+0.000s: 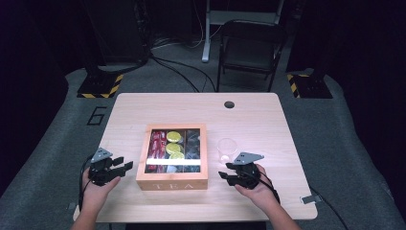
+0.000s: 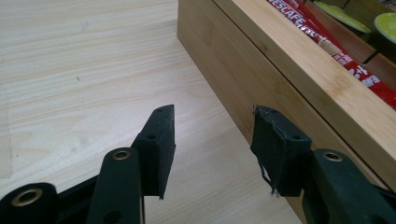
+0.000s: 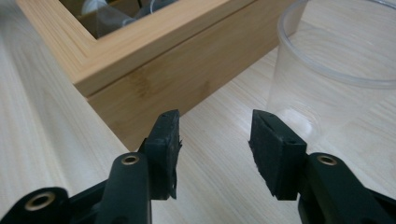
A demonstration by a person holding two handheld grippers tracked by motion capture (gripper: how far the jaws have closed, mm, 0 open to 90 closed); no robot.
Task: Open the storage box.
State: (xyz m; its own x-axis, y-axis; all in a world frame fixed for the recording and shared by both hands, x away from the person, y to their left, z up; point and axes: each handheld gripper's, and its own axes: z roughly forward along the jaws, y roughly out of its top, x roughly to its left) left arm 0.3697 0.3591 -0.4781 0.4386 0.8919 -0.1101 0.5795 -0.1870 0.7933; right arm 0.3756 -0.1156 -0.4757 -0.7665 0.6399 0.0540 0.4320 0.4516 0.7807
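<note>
High view: tea box (image 1: pixel 172 160) sits mid-counter (image 1: pixel 249 120), lid seemingly closed. Left tool (image 1: pixel 125 165) and right tool (image 1: pixel 224 176), both gaping and empty, flank it; the right could topple the plastic cup (image 1: pixel 227 149).

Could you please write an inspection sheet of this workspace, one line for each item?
Surface: light wooden table, one round hole near far edge.
Job's things: wooden tea box, closed under clear lid, sachets and pods inside; clear plastic cup upright to its right.
Clutter: nothing seen.
Grippers: left gripper and right gripper open, empty, flanking the box.
Cables: black cables on floor.
Surroundings: folding chair behind table.
</note>
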